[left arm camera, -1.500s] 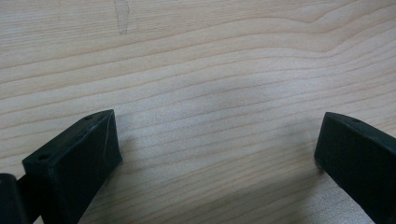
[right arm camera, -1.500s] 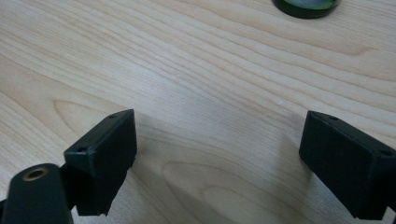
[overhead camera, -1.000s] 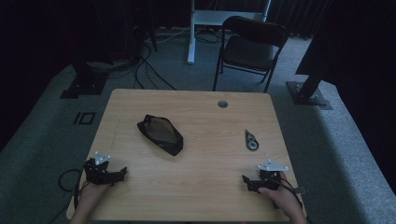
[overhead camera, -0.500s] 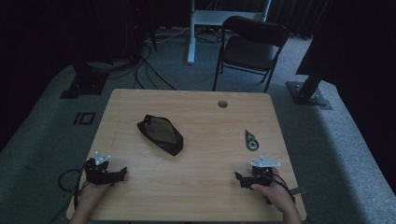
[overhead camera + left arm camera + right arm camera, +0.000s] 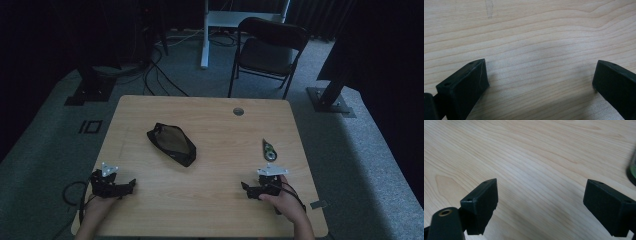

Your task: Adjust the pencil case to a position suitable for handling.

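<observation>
Small dark teardrop-shaped item [image 5: 268, 149], perhaps greenish, flat on table [image 5: 210, 200]

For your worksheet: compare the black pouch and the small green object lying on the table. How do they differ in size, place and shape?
The black pouch is much the larger; the small green object is slim and pointed. The pouch lies left of the table's middle, apart from both grippers; the green object lies near the right edge, just beyond the right gripper. The pouch is broad and rounded, the green object narrow. Both lie flat on the wooden table, untouched.
</observation>
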Motion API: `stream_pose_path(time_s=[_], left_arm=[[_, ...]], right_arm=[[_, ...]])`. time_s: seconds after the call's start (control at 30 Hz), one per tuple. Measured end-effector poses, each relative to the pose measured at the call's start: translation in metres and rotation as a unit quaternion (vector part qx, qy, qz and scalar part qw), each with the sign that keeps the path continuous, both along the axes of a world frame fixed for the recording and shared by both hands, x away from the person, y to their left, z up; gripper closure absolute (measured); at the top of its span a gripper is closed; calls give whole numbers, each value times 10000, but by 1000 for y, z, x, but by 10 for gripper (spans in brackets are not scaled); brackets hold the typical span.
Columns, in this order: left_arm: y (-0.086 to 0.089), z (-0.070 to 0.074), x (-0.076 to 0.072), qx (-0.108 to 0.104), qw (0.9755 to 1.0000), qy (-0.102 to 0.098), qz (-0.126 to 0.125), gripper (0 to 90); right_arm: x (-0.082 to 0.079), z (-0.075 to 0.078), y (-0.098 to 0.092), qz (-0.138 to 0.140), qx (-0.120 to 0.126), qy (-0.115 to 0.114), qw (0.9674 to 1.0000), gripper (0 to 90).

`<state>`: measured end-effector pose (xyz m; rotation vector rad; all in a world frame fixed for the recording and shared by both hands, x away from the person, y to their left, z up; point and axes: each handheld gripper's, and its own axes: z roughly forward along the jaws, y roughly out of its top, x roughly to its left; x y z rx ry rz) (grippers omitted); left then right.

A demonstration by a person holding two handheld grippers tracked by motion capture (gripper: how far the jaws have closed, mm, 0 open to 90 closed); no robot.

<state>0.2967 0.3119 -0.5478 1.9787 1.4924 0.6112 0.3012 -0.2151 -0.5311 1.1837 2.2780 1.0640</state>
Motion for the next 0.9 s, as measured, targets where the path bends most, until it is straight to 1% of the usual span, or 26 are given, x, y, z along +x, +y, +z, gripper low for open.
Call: stream_pose_path(time_s=[0.23,0.3,0.4,0.43,0.47,0.6,0.63,0.7,0.73,0.9], left_arm=[[0,0,0,3,10000,2,-3,2],[0,0,0,3,10000,2,-2,3],[0,0,0,2,10000,2,-2,2],[0,0,0,2,10000,2,-2,3],[0,0,0,6,10000,5,-5,3],[0,0,0,2,10000,2,-2,3],[0,0,0,2,10000,2,-2,2],[0,0,0,3,10000,2,-3,3],[0,0,0,2,10000,1,-1,3],[0,0,0,2,10000,2,-2,2]], right_arm=[[4,3,12,96,16,-41,9999,123],[5,3,15,89,-28,-24,10000,123],[8,5,23,151,38,-50,9999,124],[8,5,23,151,38,-50,9999,124],[9,5,28,191,43,-67,9998,124],[10,6,34,221,-9,-80,9997,124],[11,7,39,286,20,-95,9995,125],[11,8,41,309,24,-100,9995,124],[12,8,47,373,45,-119,9992,125],[15,10,56,459,77,-147,9988,128]])
